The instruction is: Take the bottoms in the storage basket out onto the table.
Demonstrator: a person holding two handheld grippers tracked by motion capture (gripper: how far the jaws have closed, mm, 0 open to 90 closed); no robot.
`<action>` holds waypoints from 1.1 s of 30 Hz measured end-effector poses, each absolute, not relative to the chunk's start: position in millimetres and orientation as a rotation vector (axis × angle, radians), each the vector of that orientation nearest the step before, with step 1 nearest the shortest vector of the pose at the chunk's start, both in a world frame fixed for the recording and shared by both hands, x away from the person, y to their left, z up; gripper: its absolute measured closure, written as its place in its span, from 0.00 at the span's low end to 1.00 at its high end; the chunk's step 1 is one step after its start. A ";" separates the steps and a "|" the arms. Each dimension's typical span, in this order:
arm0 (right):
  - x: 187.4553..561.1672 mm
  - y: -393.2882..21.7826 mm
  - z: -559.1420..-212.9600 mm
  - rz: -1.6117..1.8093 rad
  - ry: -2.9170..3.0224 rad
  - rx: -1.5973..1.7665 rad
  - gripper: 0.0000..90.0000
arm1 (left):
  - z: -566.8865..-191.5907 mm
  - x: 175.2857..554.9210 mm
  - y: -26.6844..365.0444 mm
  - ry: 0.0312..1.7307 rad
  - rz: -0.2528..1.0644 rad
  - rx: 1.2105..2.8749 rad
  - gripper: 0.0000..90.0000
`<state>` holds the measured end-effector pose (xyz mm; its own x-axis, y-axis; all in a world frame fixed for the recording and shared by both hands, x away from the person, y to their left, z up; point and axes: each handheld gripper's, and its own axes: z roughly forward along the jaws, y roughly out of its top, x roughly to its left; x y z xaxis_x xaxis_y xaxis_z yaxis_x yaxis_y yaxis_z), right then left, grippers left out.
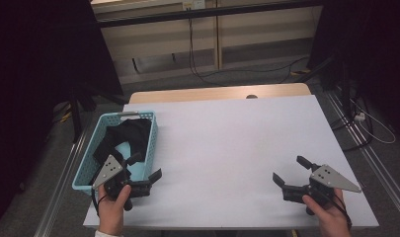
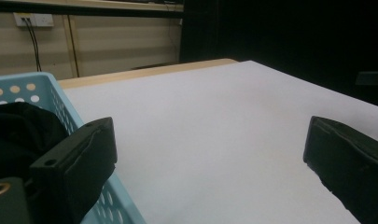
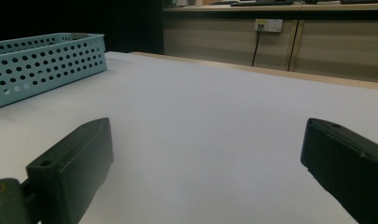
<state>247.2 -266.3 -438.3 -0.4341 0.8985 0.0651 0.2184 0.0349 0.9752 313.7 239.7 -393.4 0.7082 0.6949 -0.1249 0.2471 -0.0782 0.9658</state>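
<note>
Left gripper (image 1: 147,167) hovers at the near right corner of the blue basket (image 1: 87,160), jaws spread wide with nothing between them; one jaw sits over the basket's rim, the other over the bare white table (image 1: 227,143). Black cloth (image 1: 126,136) lies bundled inside the basket. Well to the right of the basket, the right gripper (image 1: 290,170) also stands wide apart and empty. This looks like the start of a reach (nothing is gripped yet): the next move calls for tipping the left gripper into the basket and pinching a fold of cloth. No readable labels or writing appear anywhere.
</note>
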 end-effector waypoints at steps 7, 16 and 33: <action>246.8 -266.3 -437.9 1.449 1.707 1.141 0.02 | -375.7 317.2 244.5 0.772 0.480 1.624 0.03; 248.0 -265.7 -438.6 1.449 1.721 1.138 0.02 | -353.8 323.9 257.8 0.769 0.514 1.624 0.03; 247.5 -266.0 -439.5 1.437 1.741 1.136 0.02 | -345.2 357.6 273.3 0.825 0.546 1.663 0.03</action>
<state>247.5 -266.0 -439.5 -0.4502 0.8904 0.0670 0.2346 0.0455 0.9710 357.6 273.3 -345.2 0.6457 0.7604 -0.0695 0.2333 -0.1097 0.9662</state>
